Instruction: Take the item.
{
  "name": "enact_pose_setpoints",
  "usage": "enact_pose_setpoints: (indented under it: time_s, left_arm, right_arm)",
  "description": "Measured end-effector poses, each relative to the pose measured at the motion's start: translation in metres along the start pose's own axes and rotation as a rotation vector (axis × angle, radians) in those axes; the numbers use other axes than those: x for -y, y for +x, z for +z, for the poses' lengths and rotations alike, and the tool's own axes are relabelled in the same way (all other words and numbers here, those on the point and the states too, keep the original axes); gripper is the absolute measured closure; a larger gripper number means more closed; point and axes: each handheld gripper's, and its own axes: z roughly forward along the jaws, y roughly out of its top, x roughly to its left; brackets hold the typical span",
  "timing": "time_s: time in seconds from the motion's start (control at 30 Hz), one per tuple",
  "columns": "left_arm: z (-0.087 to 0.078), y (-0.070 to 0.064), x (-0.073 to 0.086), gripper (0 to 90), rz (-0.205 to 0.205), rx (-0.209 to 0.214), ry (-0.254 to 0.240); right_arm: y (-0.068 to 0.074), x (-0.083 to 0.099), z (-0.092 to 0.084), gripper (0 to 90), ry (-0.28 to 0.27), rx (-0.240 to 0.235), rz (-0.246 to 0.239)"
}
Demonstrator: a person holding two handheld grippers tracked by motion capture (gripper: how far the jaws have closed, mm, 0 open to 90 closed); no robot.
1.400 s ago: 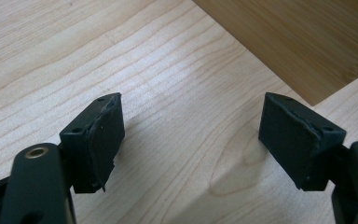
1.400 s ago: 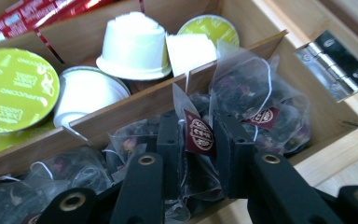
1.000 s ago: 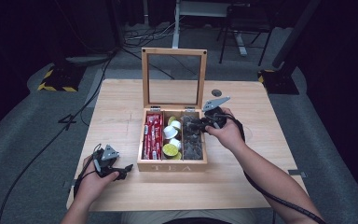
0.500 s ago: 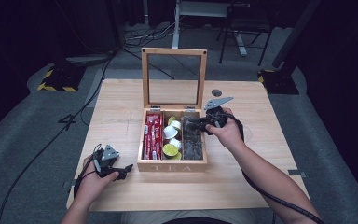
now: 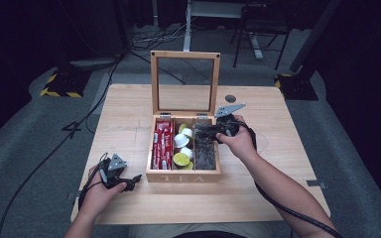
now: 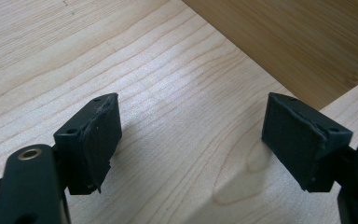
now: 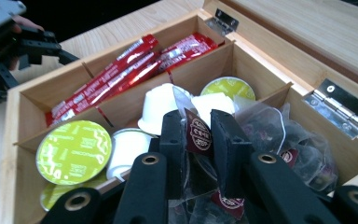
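A: Pale wood all round. Start at the left: the left tongs (image 5: 129, 179) rest on the surface (image 5: 129, 114) at about eight o'clock from the tea box (image 5: 183, 174), jaws standing wide apart with nothing but bare grain between them.

B: So that hand is idle. And the box itself?

A: Lid up at twelve o'clock, three long compartments. Red stick packets (image 7: 121, 70) in the left one, green and white capsules (image 7: 74, 151) in the middle, clear tea bags in the right one.

B: Where's the work, then?

A: At the right. The right tongs (image 7: 199, 140) are down in that right compartment, pinched closed on a tea bag (image 7: 198, 135); its small dark red label sits squarely between the pads.

B: So the grasp looks made, I'd say, and the lift is due.

A: I judge so. The next move calls for a straight pull upward, slowly, since the neighbouring bags (image 7: 303, 158) are crowded against it and could snag or ride up along.
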Motion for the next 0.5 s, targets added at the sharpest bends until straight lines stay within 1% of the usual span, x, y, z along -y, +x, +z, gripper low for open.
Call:
enact_pose_setpoints:
  time_s: [0.13, 0.17, 0.2, 0.37, 0.5]
  left_arm:
    - [0.0, 0.0, 0.0, 20.2, 0.0, 0.0, 0.0]
    - [0.0, 0.0, 0.0, 20.2, 0.0, 0.0, 0.0]
    - [0.0, 0.0, 0.0, 20.2, 0.0, 0.0, 0.0]
    - [0.0, 0.0, 0.0, 19.8, -0.004, 0.006, 0.003]
    - [0.001, 0.0, 0.0, 19.5, -0.011, 0.007, 0.002]
  right_arm:
    - [0.002, -0.003, -0.007, 75.9, -0.03, -0.005, 0.003]
    - [0.002, -0.003, -0.007, 75.9, -0.03, -0.005, 0.003]
    - [0.004, -0.004, -0.011, 76.0, -0.052, -0.014, 0.009]
    - [0.006, -0.007, -0.022, 76.0, -0.082, -0.012, 0.011]
    - [0.009, -0.009, -0.033, 76.0, -0.113, -0.001, 0.009]
